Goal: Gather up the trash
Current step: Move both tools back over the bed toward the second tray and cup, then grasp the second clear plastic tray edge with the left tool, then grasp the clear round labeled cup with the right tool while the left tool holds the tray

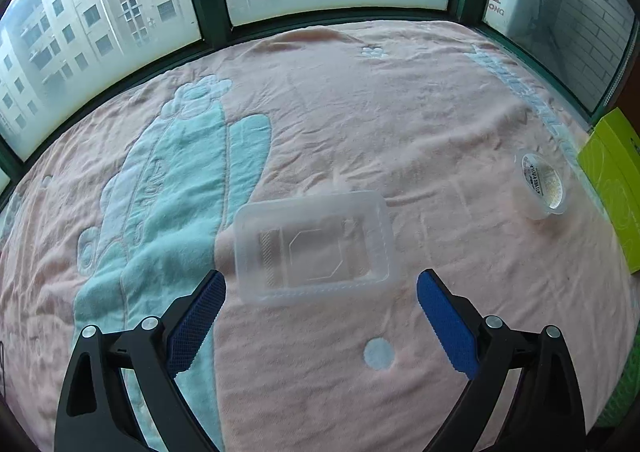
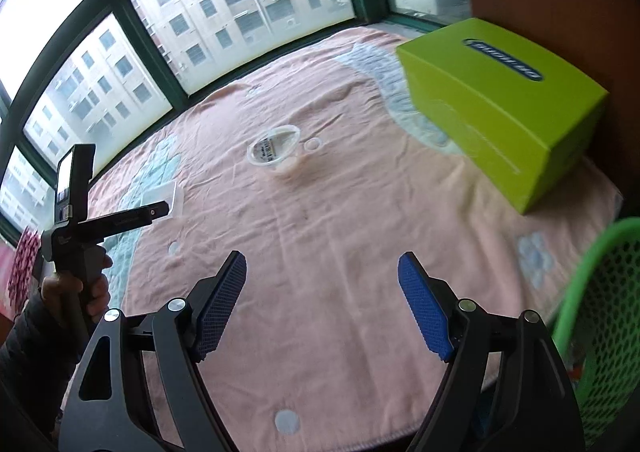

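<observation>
A pink blanket (image 1: 360,123) covers the surface. A green box (image 2: 500,103) sits far right, a green mesh basket (image 2: 600,316) near right. The clear plastic tray (image 1: 312,244) lies just beyond the wide-open, empty left gripper (image 1: 320,292). The small clear cup (image 2: 274,149) lies farther off, well beyond the open, empty right gripper (image 2: 322,276).

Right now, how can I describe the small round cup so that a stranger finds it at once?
Start at the pink blanket below the windows, then go to the green box at its edge. The cup lies tipped on its side beside that box. Unlike the flat rectangular tray, it is small and round, with a printed label.
</observation>
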Demonstrator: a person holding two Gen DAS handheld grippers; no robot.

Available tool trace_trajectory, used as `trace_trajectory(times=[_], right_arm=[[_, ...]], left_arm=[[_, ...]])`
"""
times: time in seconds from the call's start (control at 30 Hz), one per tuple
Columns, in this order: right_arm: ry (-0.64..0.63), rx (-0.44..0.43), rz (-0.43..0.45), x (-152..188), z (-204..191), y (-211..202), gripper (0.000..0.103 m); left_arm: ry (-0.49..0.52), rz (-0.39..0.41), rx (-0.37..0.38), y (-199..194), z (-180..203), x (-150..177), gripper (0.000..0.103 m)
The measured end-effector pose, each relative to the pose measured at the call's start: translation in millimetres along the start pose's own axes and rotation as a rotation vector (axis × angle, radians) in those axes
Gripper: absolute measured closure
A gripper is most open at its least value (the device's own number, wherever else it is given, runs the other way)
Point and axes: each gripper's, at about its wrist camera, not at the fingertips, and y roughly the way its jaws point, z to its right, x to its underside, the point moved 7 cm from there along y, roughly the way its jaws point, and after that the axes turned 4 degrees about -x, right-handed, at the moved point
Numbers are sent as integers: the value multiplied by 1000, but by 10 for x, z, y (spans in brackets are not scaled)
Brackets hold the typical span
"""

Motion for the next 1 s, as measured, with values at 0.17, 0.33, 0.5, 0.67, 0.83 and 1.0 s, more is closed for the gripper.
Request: trace_trajectory(times=[0.17, 0.33, 0.5, 0.67, 0.83, 1.0], right_arm=[[-32, -13, -23, -94, -88, 211, 25], [-77, -20, -39, -171, -181, 396, 25], [-95, -23, -49, -244, -238, 560, 25], [-104, -16, -59, -270, -236, 671, 25], [-129, -12, -71, -349, -244, 804, 25], [-137, -15, -88, -465, -264, 1000, 25]], left_arm=[[-20, -15, -17, 103, -46, -37, 10], [-30, -25, -2, 163, -76, -48, 10], [-23, -30, 17, 202, -45, -55, 10], [-30, -31, 37, 231, -48, -57, 16], [-44, -9, 55, 142, -86, -70, 17], [-66, 29, 81, -64, -161, -115, 17]])
